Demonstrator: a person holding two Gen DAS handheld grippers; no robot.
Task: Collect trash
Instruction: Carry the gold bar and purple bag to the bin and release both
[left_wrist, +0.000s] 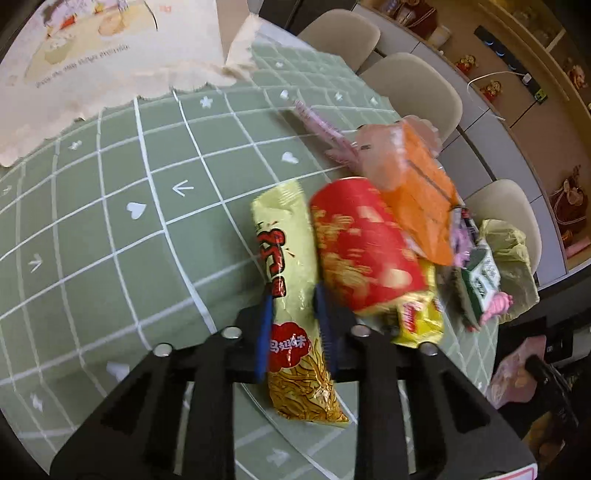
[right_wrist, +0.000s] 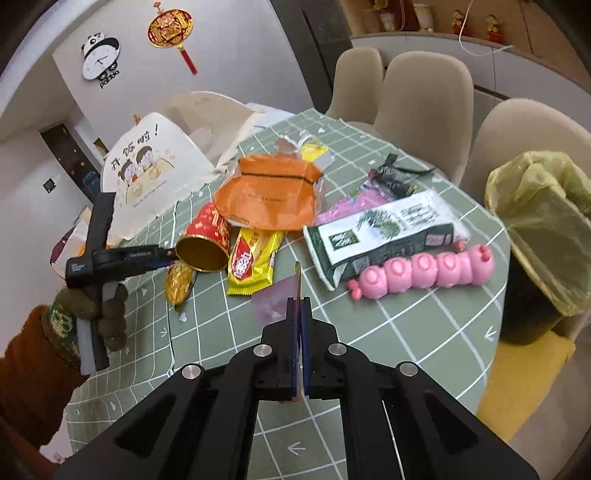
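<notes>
My left gripper (left_wrist: 293, 295) is shut on a pale yellow snack packet (left_wrist: 291, 291), held just above the green checked tablecloth (left_wrist: 110, 236). The right wrist view shows the left gripper (right_wrist: 168, 258) beside the red paper cup (right_wrist: 207, 240). My right gripper (right_wrist: 298, 306) is shut on a thin flat wrapper (right_wrist: 297, 277), seen edge-on above the table. The trash pile holds the red cup (left_wrist: 362, 243), an orange bag (left_wrist: 417, 192), a yellow wafer wrapper (right_wrist: 255, 258), a green-and-white carton (right_wrist: 384, 232) and a pink caterpillar toy (right_wrist: 421, 273).
A bin lined with a yellow-green bag (right_wrist: 543, 221) stands off the table's right edge. A cream tote bag (right_wrist: 155, 173) lies at the far left. Several beige chairs (right_wrist: 428, 96) line the far side. A pink translucent scrap (right_wrist: 271, 302) lies near my right gripper.
</notes>
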